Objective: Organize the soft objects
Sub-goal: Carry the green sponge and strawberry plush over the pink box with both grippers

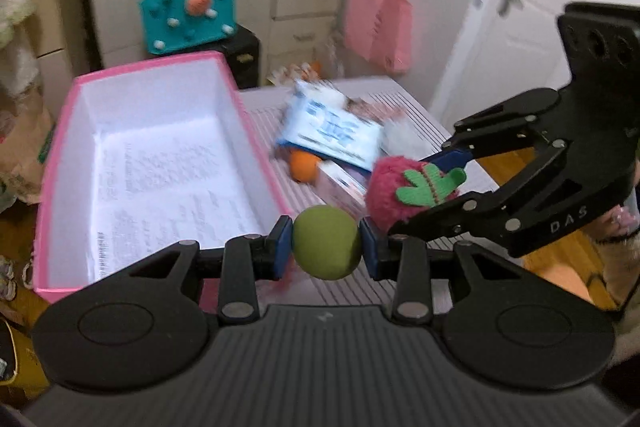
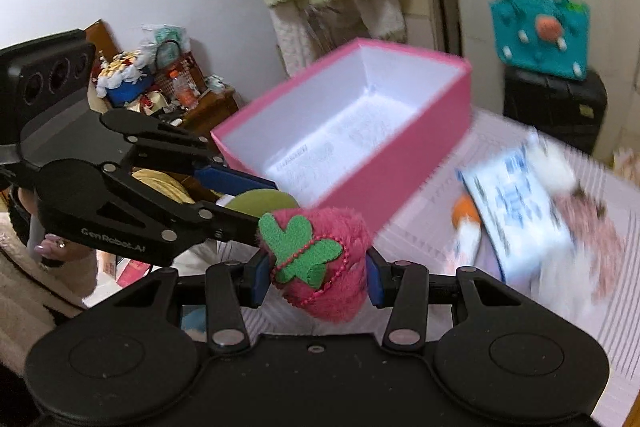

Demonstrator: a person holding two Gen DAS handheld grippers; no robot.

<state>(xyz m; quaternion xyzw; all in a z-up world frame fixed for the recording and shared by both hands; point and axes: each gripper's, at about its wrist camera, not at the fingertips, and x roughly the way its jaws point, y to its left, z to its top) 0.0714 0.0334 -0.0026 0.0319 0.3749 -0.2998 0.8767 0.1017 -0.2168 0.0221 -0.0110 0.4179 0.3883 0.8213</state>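
Observation:
My left gripper (image 1: pixel 326 245) is shut on a green soft ball (image 1: pixel 326 242), held above the table by the near right corner of an open pink box (image 1: pixel 256 131) with a white inside. My right gripper (image 2: pixel 318 277) is shut on a pink plush strawberry (image 2: pixel 320 259) with a green felt leaf. In the left wrist view the strawberry (image 1: pixel 408 191) sits just right of the ball, in the right gripper (image 1: pixel 416 193). In the right wrist view the ball (image 2: pixel 264 205) shows in the left gripper (image 2: pixel 256 199), in front of the pink box (image 2: pixel 400 163).
A blue-and-white packet (image 1: pixel 332 131), an orange soft toy (image 1: pixel 302 167) and a small box (image 1: pixel 340 187) lie on the striped table (image 1: pixel 404 99) right of the pink box. A teal felt bag (image 1: pixel 188 15) stands on a black case behind. A pink bag (image 1: pixel 380 27) hangs on the cupboard.

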